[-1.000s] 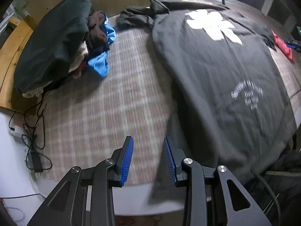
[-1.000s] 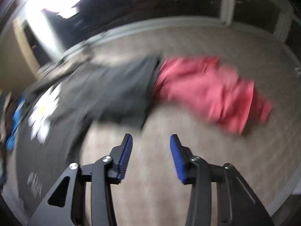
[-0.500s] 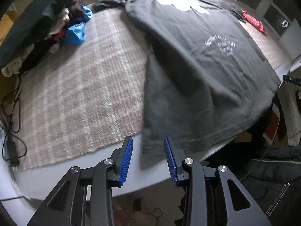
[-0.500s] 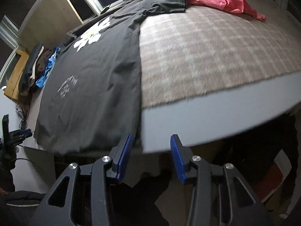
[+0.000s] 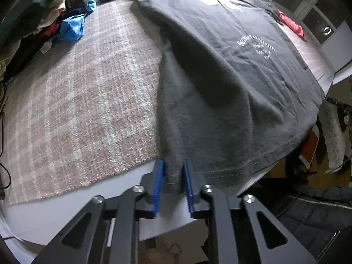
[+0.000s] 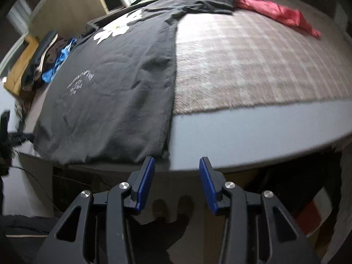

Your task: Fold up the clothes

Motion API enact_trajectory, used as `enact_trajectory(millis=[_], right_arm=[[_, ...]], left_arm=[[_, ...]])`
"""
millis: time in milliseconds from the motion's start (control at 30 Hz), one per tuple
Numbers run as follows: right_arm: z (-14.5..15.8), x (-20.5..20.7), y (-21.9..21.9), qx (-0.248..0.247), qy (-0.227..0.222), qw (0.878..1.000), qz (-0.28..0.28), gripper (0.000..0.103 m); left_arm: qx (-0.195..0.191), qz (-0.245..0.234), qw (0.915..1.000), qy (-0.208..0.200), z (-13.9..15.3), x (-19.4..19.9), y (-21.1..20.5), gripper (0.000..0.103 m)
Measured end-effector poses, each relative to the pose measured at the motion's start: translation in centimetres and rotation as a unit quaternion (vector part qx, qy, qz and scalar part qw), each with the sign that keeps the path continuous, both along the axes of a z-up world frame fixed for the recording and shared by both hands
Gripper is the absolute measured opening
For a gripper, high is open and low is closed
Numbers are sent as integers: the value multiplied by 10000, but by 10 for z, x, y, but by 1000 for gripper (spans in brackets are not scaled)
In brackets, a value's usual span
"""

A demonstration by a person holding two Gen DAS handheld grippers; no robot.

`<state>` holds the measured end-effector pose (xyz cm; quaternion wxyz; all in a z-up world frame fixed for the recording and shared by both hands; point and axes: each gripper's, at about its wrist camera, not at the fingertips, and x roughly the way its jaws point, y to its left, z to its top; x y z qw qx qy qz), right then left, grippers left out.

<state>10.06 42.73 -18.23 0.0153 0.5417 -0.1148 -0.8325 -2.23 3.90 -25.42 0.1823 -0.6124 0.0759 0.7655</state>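
A large dark grey T-shirt (image 5: 231, 70) with white print lies spread on the plaid bed cover (image 5: 88, 101), its hem hanging over the near edge. My left gripper (image 5: 173, 176) has its blue pads on either side of the hem's left corner, with a narrow gap and the cloth between them. In the right wrist view the same shirt (image 6: 114, 83) lies to the left. My right gripper (image 6: 176, 171) is open and empty, just off the bed edge near the hem's right corner.
A pile of mixed clothes (image 5: 48, 19) with a blue piece sits at the far left of the bed. A red garment (image 6: 277, 11) lies at the far right. The bare mattress edge (image 6: 253, 125) runs along the front. Cables hang at the left.
My left gripper has moved forward onto the hem's left corner and its pads have narrowed around it. My right gripper has come closer to the bed edge beside the hem's right corner.
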Motion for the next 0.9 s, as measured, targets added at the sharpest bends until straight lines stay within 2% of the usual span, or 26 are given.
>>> enact_trajectory(millis=[200, 233, 267, 300, 400, 533, 600, 667, 733, 767, 867, 900], right_arm=[[-5, -12, -22, 289, 289, 9945, 962, 42], [-4, -14, -25, 297, 314, 9933, 1072, 38], [-4, -16, -28, 304, 339, 9919, 1183, 18], [-3, -17, -30, 282, 356, 9909, 1265, 6], [23, -17, -20, -139, 518, 9909, 1232, 6], [93, -12, -8, -168, 1089, 9848, 1341, 6], [116, -24, -10, -46, 1264, 9817, 1423, 6], [128, -54, -12, 147, 1326, 9807, 1429, 6], [125, -91, -8, 70, 1259, 9840, 1257, 7], [117, -120, -1, -166, 1196, 9872, 1046, 9], [81, -187, 19, -553, 689, 9952, 410, 15], [73, -188, 22, -604, 612, 9955, 385, 15]], left_arm=[[40, 92, 9999, -56, 2, -2, 8, 6], [57, 97, 9999, -50, 3, -2, 10, 6], [90, 110, 9999, -24, 7, -2, 11, 5], [131, 127, 9998, 12, 11, -2, 12, 5], [269, 176, 9994, 143, 26, 0, 15, 5], [680, 345, 9949, 660, 80, 11, 8, 5], [711, 374, 9921, 966, 110, 12, -1, 5], [580, 421, 9903, 1188, 123, 0, -10, 4], [481, 499, 9886, 1334, 126, -12, -20, 4], [492, 583, 9881, 1332, 121, -21, -24, 4], [318, 913, 9888, 1140, 90, -71, -38, 3], [248, 1026, 9889, 1047, 80, -81, -42, 3]])
